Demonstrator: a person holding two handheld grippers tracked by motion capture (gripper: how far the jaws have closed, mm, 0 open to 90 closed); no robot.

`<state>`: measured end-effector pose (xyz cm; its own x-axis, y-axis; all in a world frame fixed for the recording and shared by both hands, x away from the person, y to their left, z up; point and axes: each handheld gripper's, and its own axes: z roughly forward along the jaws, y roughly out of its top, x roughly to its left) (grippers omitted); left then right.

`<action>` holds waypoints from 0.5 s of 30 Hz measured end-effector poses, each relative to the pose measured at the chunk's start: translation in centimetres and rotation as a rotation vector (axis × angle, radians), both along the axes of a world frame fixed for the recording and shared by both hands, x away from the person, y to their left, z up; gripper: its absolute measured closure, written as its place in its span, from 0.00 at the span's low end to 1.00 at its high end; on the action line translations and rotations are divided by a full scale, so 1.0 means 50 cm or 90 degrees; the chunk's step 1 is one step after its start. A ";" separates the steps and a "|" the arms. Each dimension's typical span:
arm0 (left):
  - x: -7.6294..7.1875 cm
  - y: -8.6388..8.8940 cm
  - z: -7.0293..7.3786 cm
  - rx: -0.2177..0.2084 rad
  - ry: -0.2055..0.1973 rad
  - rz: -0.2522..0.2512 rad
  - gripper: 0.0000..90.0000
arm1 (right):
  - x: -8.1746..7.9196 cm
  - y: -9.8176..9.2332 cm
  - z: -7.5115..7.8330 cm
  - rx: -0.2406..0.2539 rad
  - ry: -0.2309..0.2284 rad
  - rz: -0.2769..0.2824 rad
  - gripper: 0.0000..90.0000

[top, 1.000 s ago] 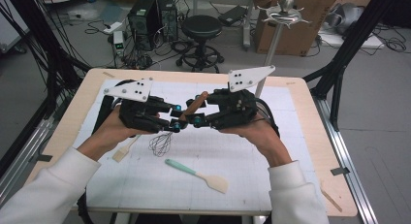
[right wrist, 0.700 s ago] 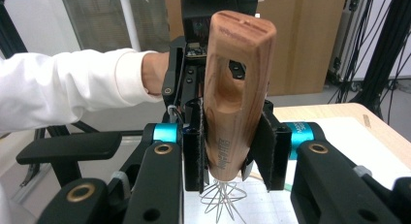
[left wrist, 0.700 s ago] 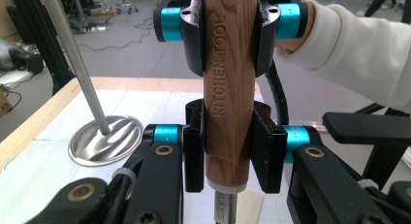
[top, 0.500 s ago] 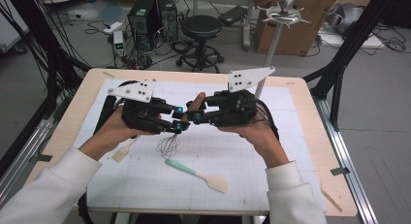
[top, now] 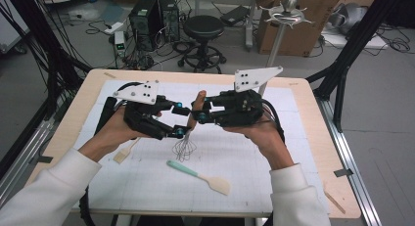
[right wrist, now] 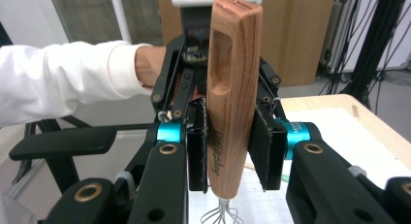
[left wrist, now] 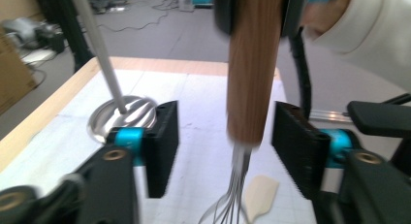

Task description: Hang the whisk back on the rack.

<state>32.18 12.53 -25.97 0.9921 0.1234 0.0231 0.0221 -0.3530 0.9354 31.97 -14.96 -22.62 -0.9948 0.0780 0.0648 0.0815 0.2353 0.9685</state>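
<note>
Right gripper (right wrist: pixel 227 146) is clamping the wooden handle of the whisk (right wrist: pixel 231 93), pads pressing on both sides of it; the handle is standing upright with the wire loops hanging below. In the high view the whisk (top: pixel 192 119) is hanging in the air over the middle of the table (top: pixel 313 113), wires pointing down at the white grid mat (top: pixel 147 177), between the two grippers.

Left gripper (left wrist: pixel 224 144) is standing with its jaws apart on either side of the handle (left wrist: pixel 252 69), a gap showing on each side; the jaws have just been opening and the pads are not touching the wood. In the high view the left gripper (top: pixel 179 119) is sitting just beside the right gripper (top: pixel 195 112).

A green-handled spatula (top: pixel 198 176) is lying on the mat nearer the front edge. A wooden spatula (top: pixel 125 152) is lying partly under the left hand, toward the left edge.
</note>
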 end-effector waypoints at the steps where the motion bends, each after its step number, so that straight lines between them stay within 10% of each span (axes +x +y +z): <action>1: -0.001 0.004 -0.003 0.003 0.000 0.003 0.42 | 0.000 -0.005 0.002 0.003 0.000 0.000 0.79; 15: -0.015 0.090 -0.034 0.034 0.005 0.062 0.02 | -0.011 -0.062 0.016 -0.024 0.016 -0.053 0.79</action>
